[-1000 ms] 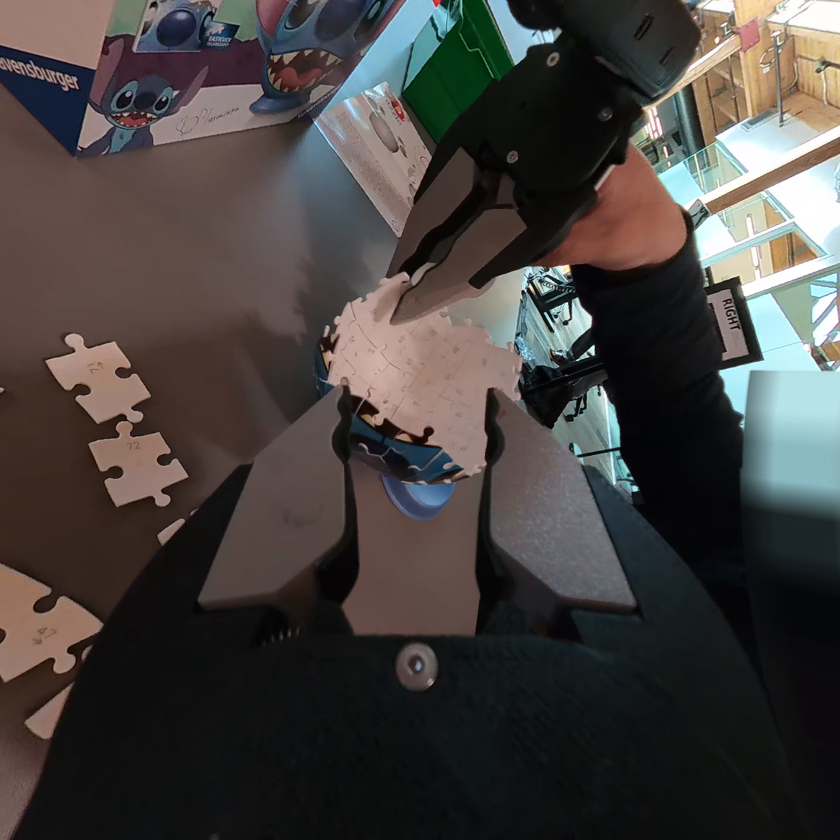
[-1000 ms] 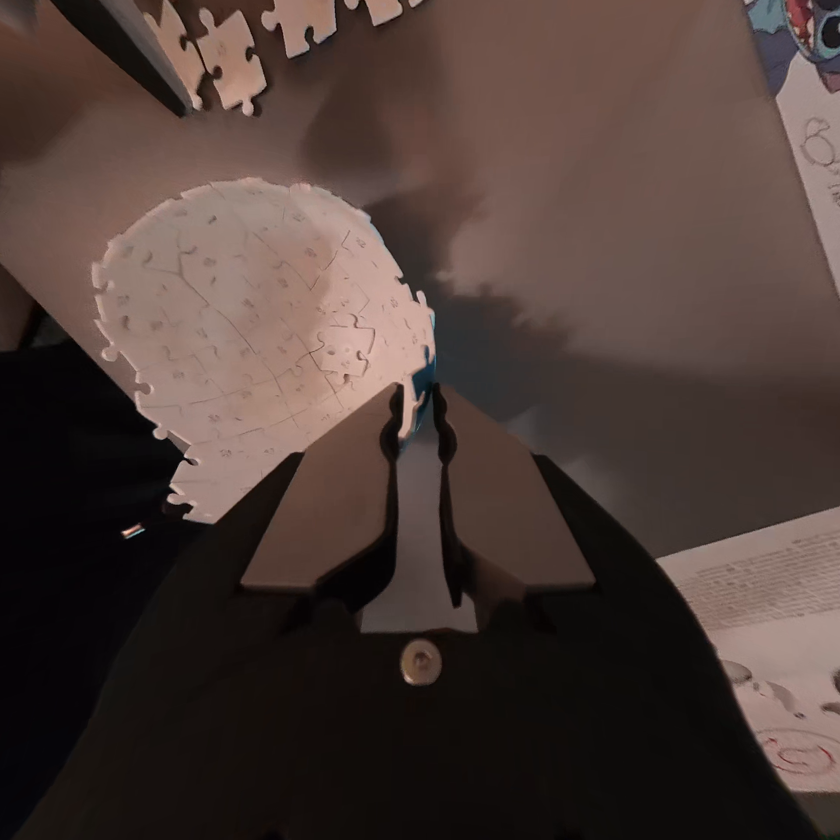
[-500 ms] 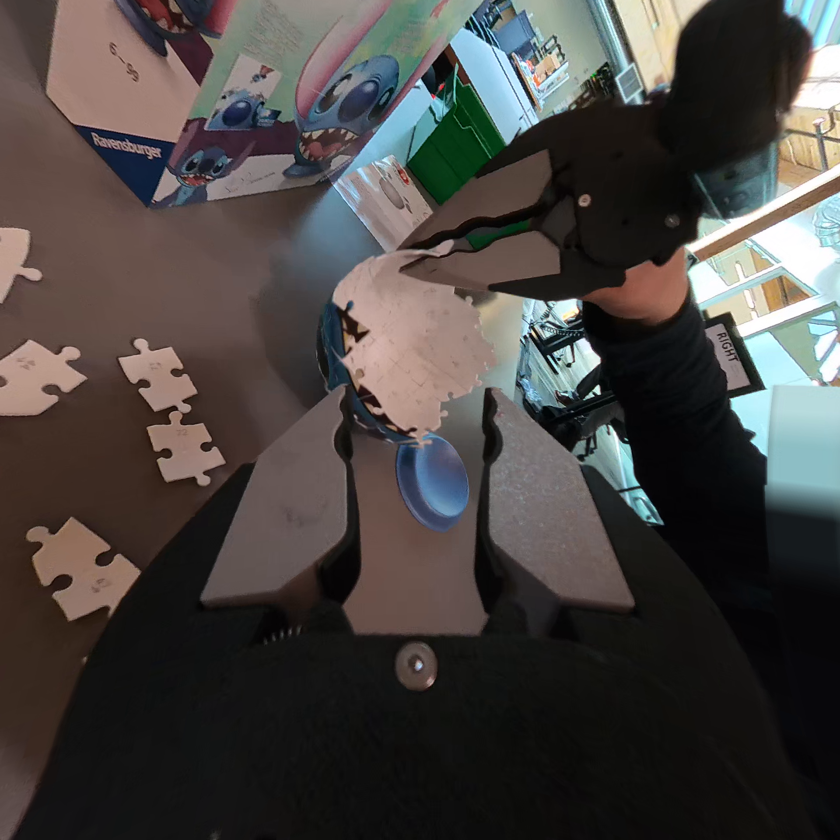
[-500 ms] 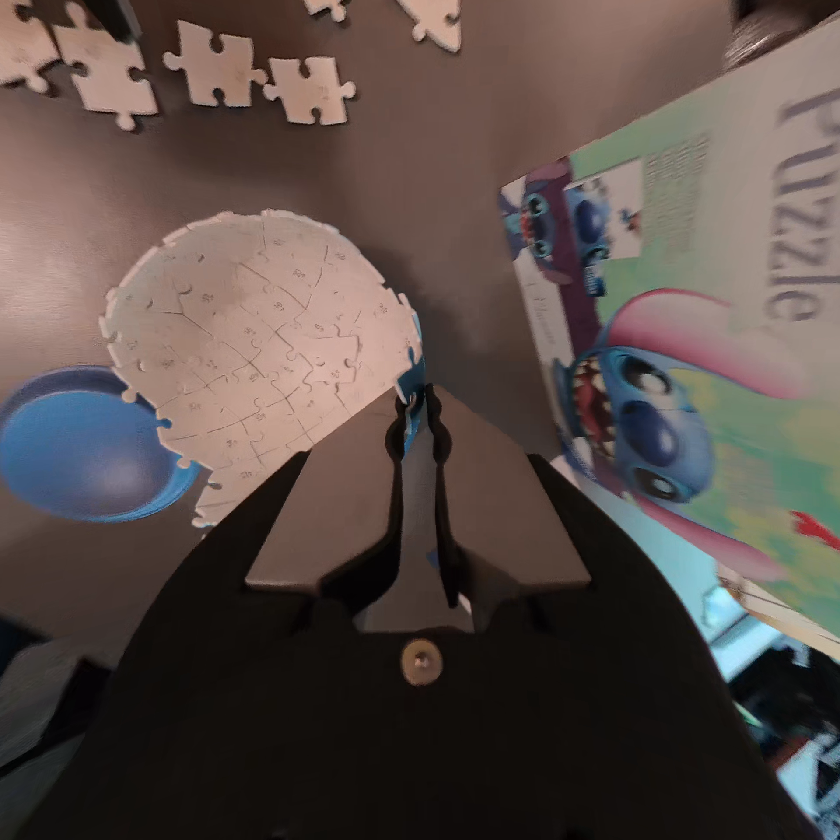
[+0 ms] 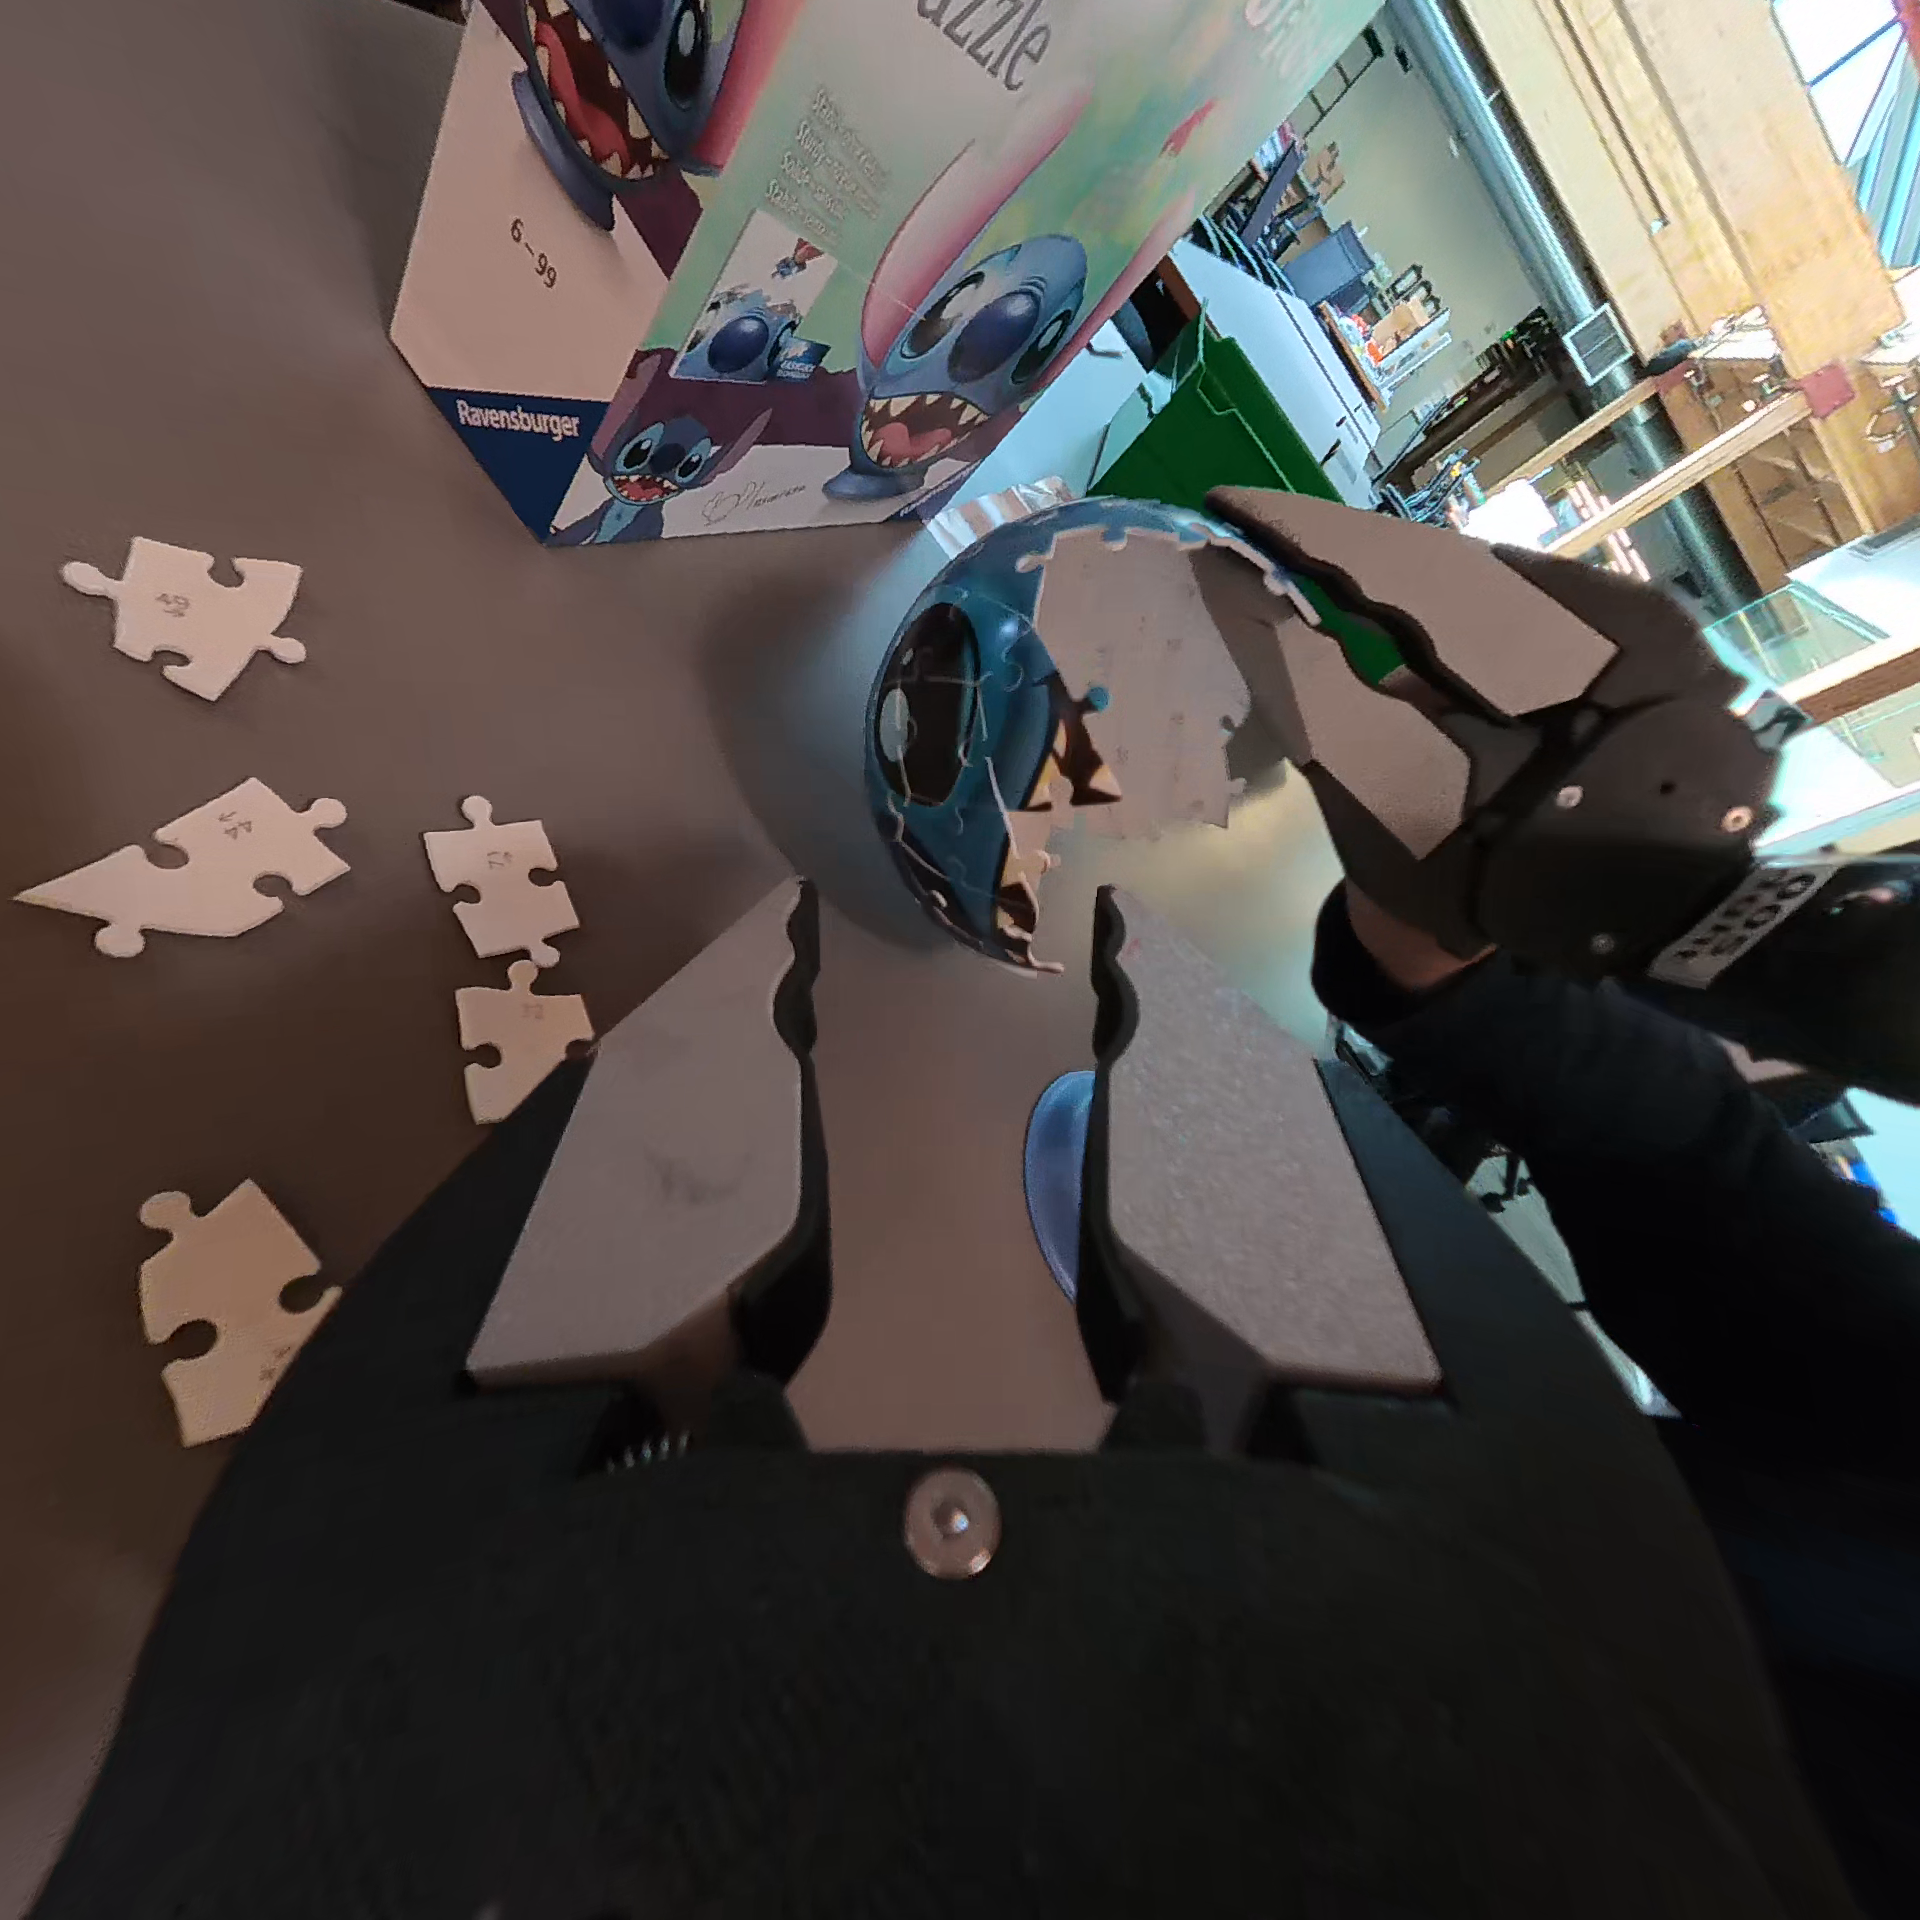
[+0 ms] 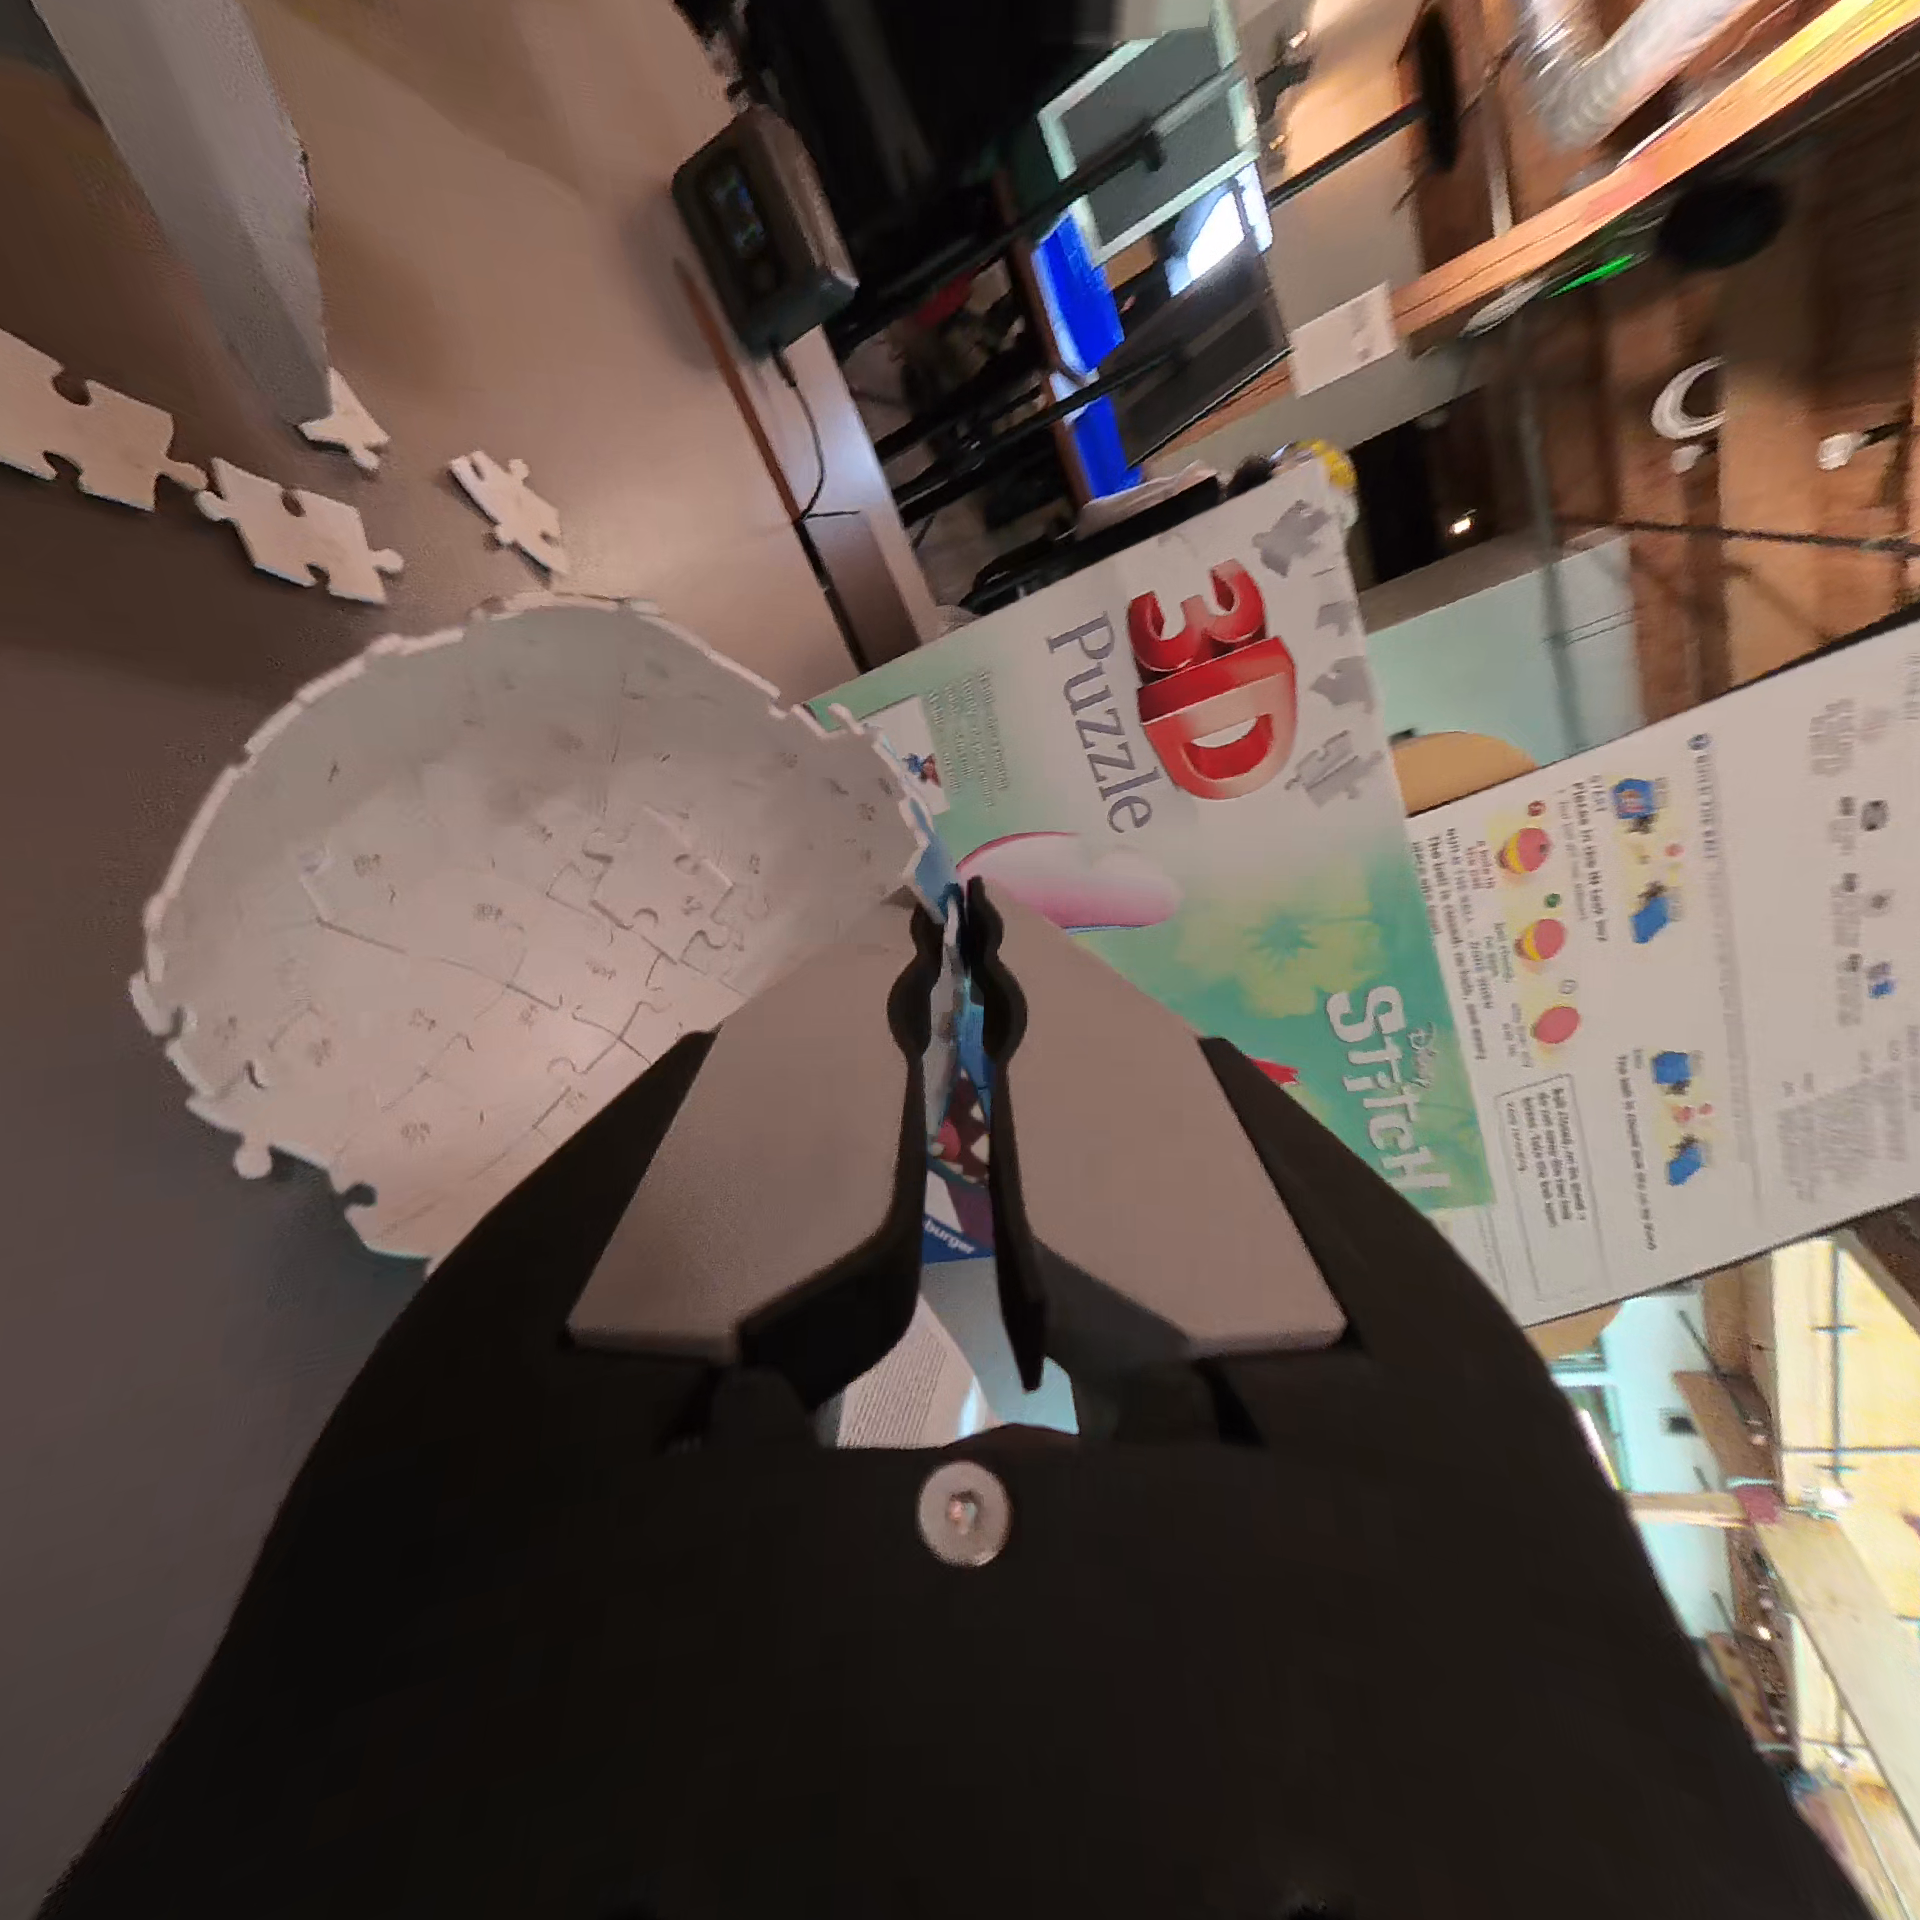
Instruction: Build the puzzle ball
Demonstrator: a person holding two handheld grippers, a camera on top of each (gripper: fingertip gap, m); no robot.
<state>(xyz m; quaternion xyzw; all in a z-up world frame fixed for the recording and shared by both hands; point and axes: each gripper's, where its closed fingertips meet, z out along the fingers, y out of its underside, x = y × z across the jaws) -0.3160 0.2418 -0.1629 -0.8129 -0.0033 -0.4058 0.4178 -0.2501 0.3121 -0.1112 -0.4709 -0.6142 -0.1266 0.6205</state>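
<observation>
Above the brown table [image 5: 312,208], half-built puzzle ball shell [image 5: 966,727], blue printed outside, white numbered inside, rim pinched by right gripper [image 6: 961,914], left gripper [image 5: 951,935] spread empty, printed puzzle box [image 5: 831,260] behind.

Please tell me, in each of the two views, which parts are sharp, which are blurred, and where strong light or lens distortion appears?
Left wrist view: puzzle shell and loose pieces sharp; bright windows at right; wide-angle bending at edges. Right wrist view: box and background smeared by motion blur; shell's white inside softly lit; right gripper sharp.

Puzzle shell [image 5: 966,727] — blue-and-black outside, white numbered inside; loose pieces [image 5: 499,883] white; bench [image 5: 312,364] grey-brown.
</observation>
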